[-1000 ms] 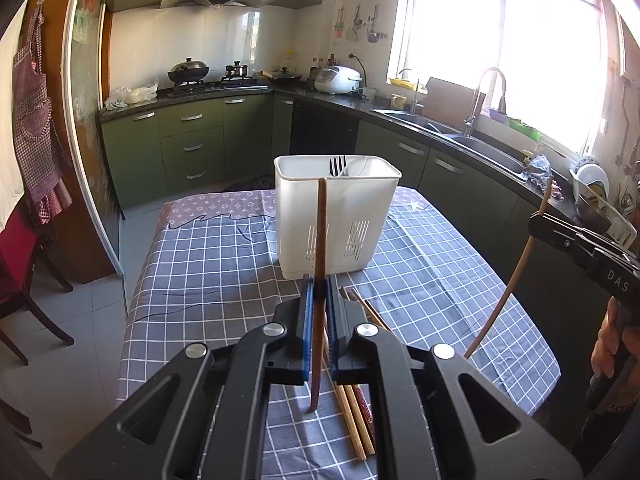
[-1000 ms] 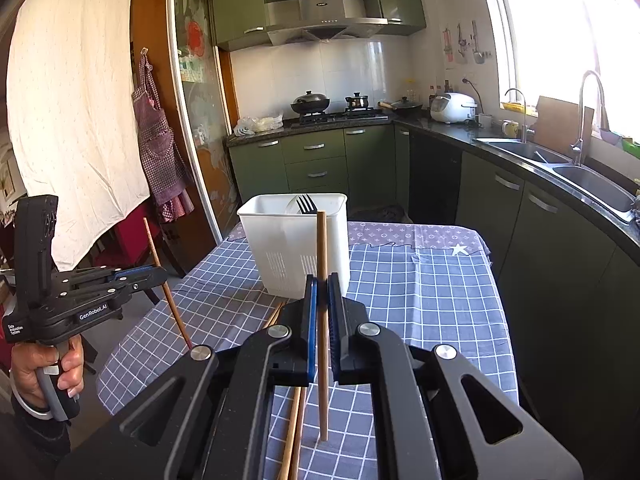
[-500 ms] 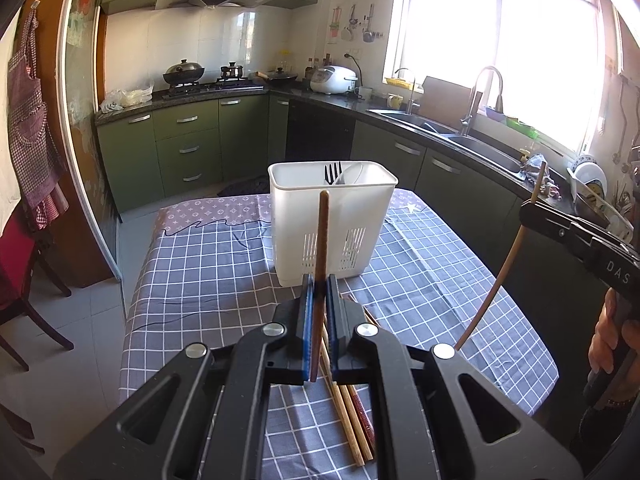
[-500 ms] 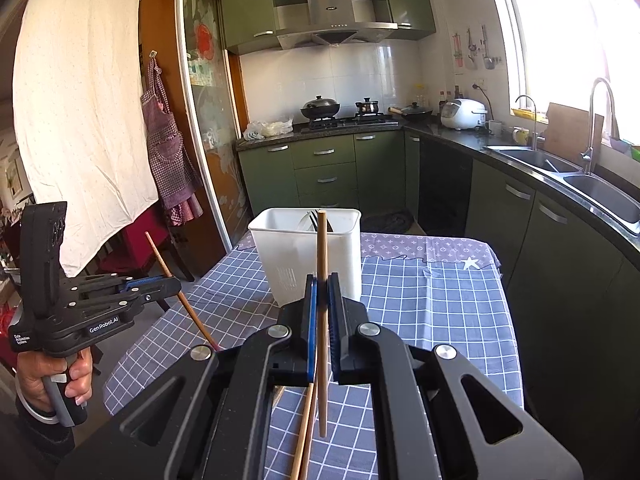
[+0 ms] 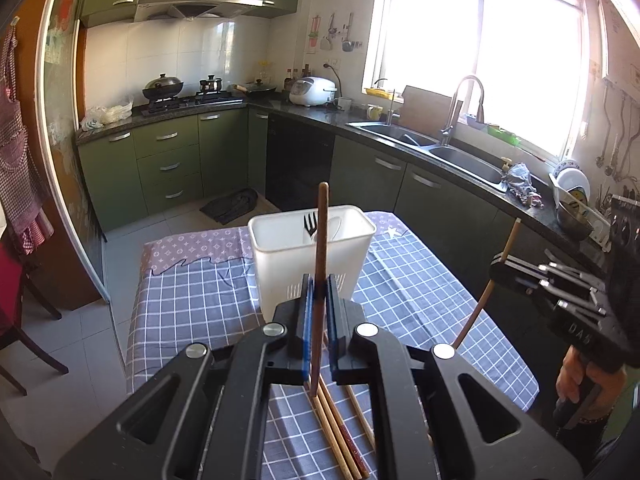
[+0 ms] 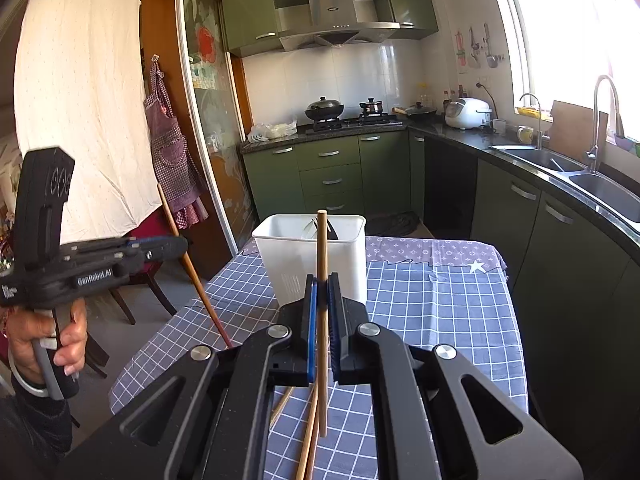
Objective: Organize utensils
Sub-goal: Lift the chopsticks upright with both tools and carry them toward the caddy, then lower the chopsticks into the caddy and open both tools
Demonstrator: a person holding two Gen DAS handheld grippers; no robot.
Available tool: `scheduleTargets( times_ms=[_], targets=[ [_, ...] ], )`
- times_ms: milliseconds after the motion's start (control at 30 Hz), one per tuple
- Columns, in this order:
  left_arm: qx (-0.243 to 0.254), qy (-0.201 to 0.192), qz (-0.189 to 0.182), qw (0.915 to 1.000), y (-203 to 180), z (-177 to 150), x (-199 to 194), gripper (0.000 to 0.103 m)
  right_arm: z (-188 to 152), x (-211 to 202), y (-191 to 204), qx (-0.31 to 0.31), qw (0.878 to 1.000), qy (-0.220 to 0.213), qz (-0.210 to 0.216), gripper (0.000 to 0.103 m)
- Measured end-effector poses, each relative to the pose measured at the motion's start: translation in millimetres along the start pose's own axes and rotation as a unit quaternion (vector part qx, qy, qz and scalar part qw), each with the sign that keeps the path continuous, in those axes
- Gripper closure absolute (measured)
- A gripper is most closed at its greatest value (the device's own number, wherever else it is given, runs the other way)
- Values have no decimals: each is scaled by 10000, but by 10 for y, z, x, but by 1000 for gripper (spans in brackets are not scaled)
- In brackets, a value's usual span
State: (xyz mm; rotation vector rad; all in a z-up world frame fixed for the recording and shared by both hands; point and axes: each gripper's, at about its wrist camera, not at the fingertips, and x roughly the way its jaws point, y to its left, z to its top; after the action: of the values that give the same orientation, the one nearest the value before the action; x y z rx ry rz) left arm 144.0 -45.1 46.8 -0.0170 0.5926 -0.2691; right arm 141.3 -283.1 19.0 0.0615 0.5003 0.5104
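In the left wrist view, our left claw (image 5: pixel 318 300) is clamped on a dark brown chopstick (image 5: pixel 320 264), which stands nearly upright with its tip above the rim of the white utensil holder (image 5: pixel 280 268). That holder sits on the desk (image 5: pixel 188 304), covered by a blue checked cloth, and a black fork (image 5: pixel 310 224) pokes up inside it. Loose chopsticks (image 5: pixel 340 436) lie flat on the cloth below the claw. At the right edge we see our right claw (image 5: pixel 500 270) gripping a lighter chopstick (image 5: pixel 486 292), tilted.

In the right wrist view, our right claw (image 6: pixel 322 300) is closed tight on the light wooden chopstick (image 6: pixel 322 264), held upright in front of the utensil holder (image 6: pixel 344 268). More chopsticks (image 6: pixel 308 436) rest on the desk (image 6: pixel 440 304) underneath. To the left, our left hand (image 6: pixel 48 344) holds the left claw (image 6: pixel 182 246), which pinches the brown chopstick (image 6: pixel 196 276) at a slant above the desk's near corner.
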Motion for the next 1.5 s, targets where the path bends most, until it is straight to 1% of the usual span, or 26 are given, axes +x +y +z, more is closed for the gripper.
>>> scheduleTargets(
  times_ms=[100,300,433,533,633,767,900,1000,1033,1100,1200,1300,1400,1500],
  targets=[
    [-4,-112,-94,9999,40,335,-39,97,-15,-1,-25,40,10000,16,1,97],
    [-158,-553,0,9983,143,938,-62,97,-20,6,-90,102,9999,16,-13,97],
    [-213,-852,273,9958,164,1171,33,97,-7,10,-114,111,9999,4,-21,97],
    [-210,-840,404,9954,172,1235,213,97,7,-6,-123,128,9999,-30,-24,97],
    [-205,-593,427,9971,177,1193,452,97,44,-29,-144,146,9999,-72,-15,97],
    [-209,-232,473,9984,212,1036,751,97,163,-19,-158,135,9998,-127,-10,97],
    [-165,52,539,9984,272,860,946,97,392,-27,-122,92,9995,-306,87,97],
    [-80,124,599,9981,276,739,976,95,652,-46,-90,111,9982,-573,150,97],
    [-73,149,590,9981,276,704,968,92,754,-55,-78,123,9973,-700,174,97],
    [-93,158,521,9985,287,643,915,89,972,-68,-56,164,9951,-955,193,97],
    [-139,62,471,9988,301,584,761,89,1296,-49,-16,165,9911,-1316,89,97],
    [-126,-43,456,9989,297,516,570,89,1585,85,-23,183,9881,-1523,-115,97],
    [-100,-74,372,9992,287,440,411,89,1765,334,-32,170,9874,-1531,-353,97],
    [-56,-50,307,9995,259,353,310,88,1801,670,-83,229,9914,-1225,-402,97]
  ],
)
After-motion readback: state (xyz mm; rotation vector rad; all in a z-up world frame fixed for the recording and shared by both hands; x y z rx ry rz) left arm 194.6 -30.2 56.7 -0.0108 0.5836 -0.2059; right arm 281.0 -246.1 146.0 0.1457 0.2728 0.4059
